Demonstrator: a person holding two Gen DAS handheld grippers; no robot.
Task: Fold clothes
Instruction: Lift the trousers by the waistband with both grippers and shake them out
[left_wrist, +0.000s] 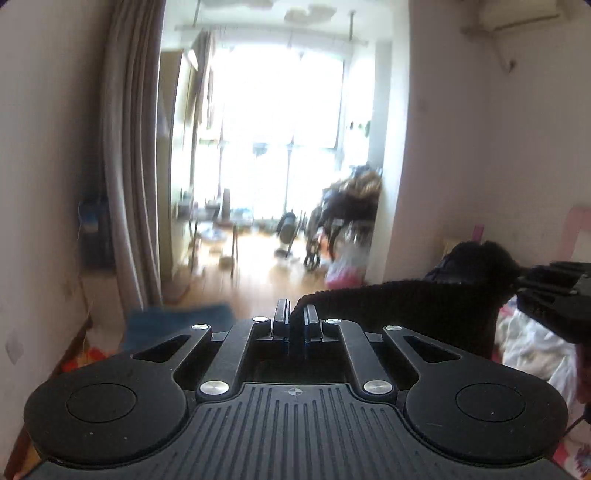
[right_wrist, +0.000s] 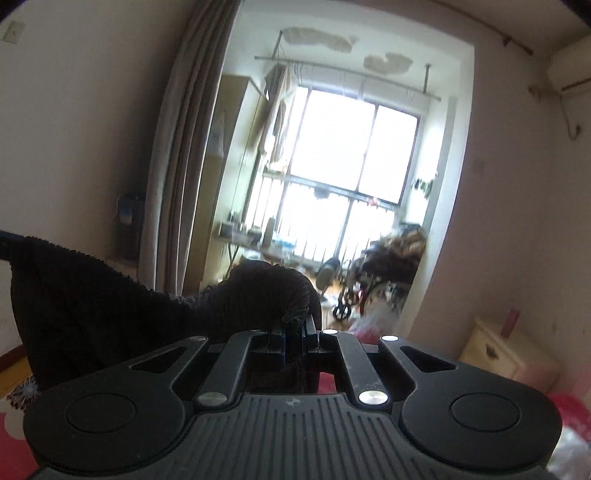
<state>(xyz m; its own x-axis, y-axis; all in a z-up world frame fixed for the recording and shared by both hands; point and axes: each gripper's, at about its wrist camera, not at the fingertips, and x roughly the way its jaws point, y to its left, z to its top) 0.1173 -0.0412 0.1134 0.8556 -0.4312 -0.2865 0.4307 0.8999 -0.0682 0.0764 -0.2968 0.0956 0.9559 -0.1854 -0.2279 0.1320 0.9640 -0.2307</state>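
A black ribbed knit garment (left_wrist: 413, 306) hangs stretched in the air between my two grippers. My left gripper (left_wrist: 295, 317) is shut on one upper corner of it. My right gripper (right_wrist: 295, 328) is shut on the other corner, where the cloth bunches over the fingertips. The garment (right_wrist: 110, 317) spreads to the left in the right wrist view and drops below the frame. My right gripper also shows in the left wrist view (left_wrist: 532, 284) at the right edge, clamped on the cloth. The garment's lower part is hidden behind the gripper bodies.
A bed with a red patterned cover (right_wrist: 14, 424) and crumpled white cloth (left_wrist: 532, 343) lies below. A grey curtain (left_wrist: 129, 166) hangs at the left. A bright window (right_wrist: 351, 155), a wheelchair (right_wrist: 380, 273) and a cream nightstand (right_wrist: 506, 350) stand ahead.
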